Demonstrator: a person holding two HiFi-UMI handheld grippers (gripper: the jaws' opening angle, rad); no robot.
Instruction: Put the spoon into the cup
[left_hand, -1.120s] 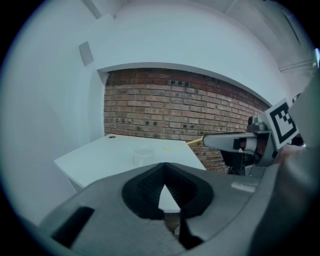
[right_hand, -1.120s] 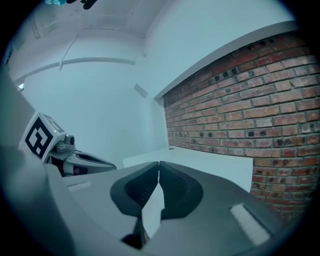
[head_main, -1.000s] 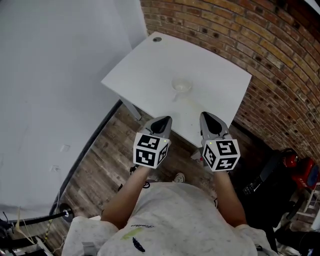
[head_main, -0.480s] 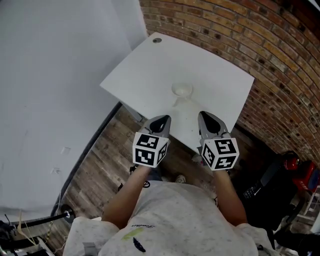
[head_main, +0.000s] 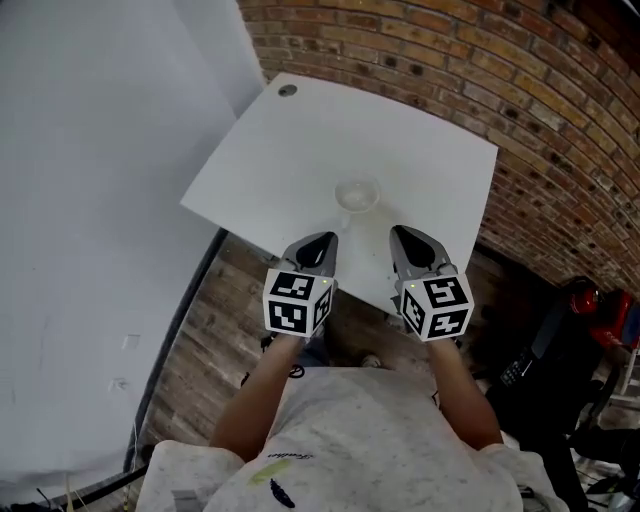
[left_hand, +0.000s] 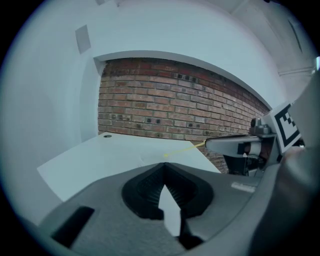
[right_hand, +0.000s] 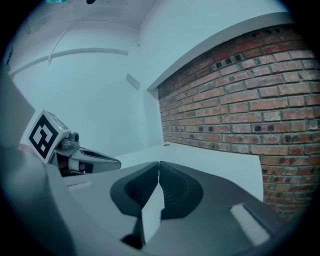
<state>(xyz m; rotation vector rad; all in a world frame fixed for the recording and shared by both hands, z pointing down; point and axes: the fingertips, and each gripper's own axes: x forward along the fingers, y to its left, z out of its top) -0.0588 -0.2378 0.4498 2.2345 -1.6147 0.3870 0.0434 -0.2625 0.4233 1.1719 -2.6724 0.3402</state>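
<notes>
A clear cup (head_main: 357, 193) stands on the white table (head_main: 300, 150), a little in from its near edge. A thin pale yellow stick (left_hand: 183, 149), apparently the spoon, lies flat on the table in the left gripper view; in the head view I can barely make it out. My left gripper (head_main: 319, 241) hovers at the near edge, just left of the cup, jaws shut and empty (left_hand: 164, 165). To the right of the cup, my right gripper (head_main: 404, 236) hangs level with it, also shut with nothing held (right_hand: 159, 164). Neither gripper touches anything.
A brick wall (head_main: 520, 90) runs behind and to the right of the table, a white wall (head_main: 90, 200) to its left. A round cable hole (head_main: 288, 90) sits at the table's far corner. Wooden floor (head_main: 210, 330) lies below; black and red gear (head_main: 585, 300) stands at the right.
Both grippers have crept forward to the table's near edge, closer to the cup. They stay shut, and the cup has not moved on the table.
</notes>
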